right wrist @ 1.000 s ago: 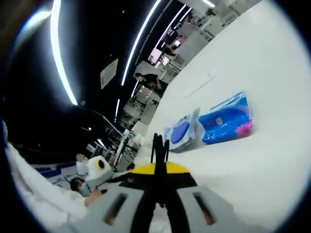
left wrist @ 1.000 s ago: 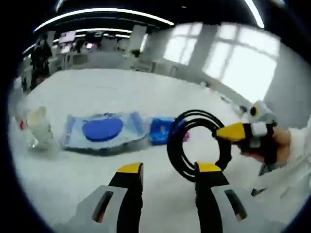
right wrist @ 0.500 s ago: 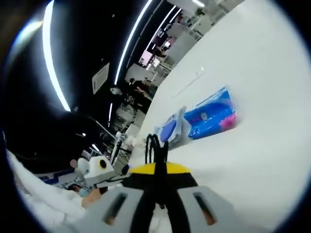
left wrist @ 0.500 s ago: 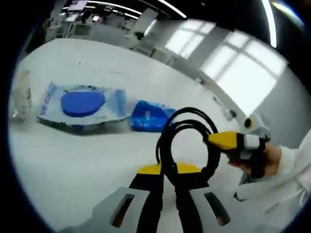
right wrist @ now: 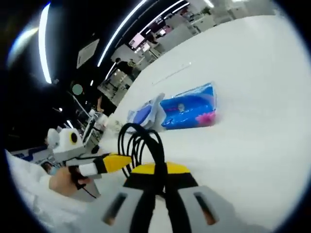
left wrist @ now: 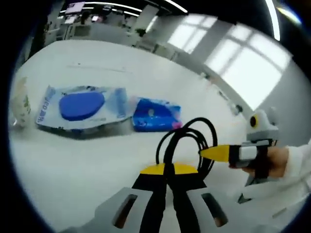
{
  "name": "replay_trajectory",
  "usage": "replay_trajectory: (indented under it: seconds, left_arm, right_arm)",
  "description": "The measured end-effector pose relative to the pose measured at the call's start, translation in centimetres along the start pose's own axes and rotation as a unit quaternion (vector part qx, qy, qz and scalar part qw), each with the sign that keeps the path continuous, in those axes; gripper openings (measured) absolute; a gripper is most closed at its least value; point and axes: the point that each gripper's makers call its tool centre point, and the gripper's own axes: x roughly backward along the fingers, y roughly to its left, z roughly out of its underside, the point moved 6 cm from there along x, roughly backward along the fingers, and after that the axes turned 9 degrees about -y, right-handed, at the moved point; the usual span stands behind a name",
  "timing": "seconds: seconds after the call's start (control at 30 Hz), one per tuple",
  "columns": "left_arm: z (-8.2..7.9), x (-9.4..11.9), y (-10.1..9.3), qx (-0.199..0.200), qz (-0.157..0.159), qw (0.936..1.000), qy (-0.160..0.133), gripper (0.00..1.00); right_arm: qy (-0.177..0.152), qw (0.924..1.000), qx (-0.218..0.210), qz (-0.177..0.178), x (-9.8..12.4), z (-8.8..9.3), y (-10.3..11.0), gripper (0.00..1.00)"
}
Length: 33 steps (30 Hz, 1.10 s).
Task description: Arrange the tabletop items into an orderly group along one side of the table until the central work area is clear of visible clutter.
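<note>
A black cable coil (left wrist: 187,133) hangs above the white table (left wrist: 73,160), held from two sides. My left gripper (left wrist: 168,177) is shut on its near strands. My right gripper (left wrist: 206,153) reaches in from the right, its yellow tips pinching the coil's far side. In the right gripper view the same coil (right wrist: 141,138) rises from my right gripper (right wrist: 158,182), which is shut on it, and the left gripper (right wrist: 119,162) meets the coil from the left. A wet-wipes pack with a blue lid (left wrist: 80,107) and a blue tissue pack (left wrist: 155,114) lie side by side on the table beyond.
A pale crumpled item (left wrist: 19,102) sits at the table's left edge. The tissue pack (right wrist: 189,109) and wipes pack (right wrist: 143,114) lie mid-table in the right gripper view. A hand and white sleeve (left wrist: 286,165) hold the right gripper. Benches and people stand far behind.
One second ago my left gripper stood open under the coil; it has since shut on the cable. The right gripper view has swung round, bringing the left gripper and more of the coil into sight.
</note>
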Motion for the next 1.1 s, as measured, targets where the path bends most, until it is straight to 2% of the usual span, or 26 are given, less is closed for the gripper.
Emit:
replay_trajectory:
  seconds: [0.17,0.4,0.77,1.1]
  left_arm:
    - [0.3,-1.2,0.3,-0.019,-0.008,0.9997,0.013,0.0]
    - [0.5,-2.3,0.5,-0.027,-0.013,0.9993,0.023,0.0]
    - [1.5,-3.5,1.1,-0.06,-0.025,0.9966,0.05,0.01]
    - [1.9,-3.9,1.6,-0.056,-0.032,0.9962,0.058,0.02]
  right_arm:
    - [0.011,0.9995,0.025,0.017,-0.6,0.2,-0.9,0.03]
    - [0.014,0.9993,0.011,0.032,-0.8,0.3,-1.9,0.04]
    - [0.033,0.9977,0.037,0.047,-1.5,0.7,-3.0,0.05]
    - [0.048,0.9965,0.041,0.054,-1.9,1.0,-3.5,0.07]
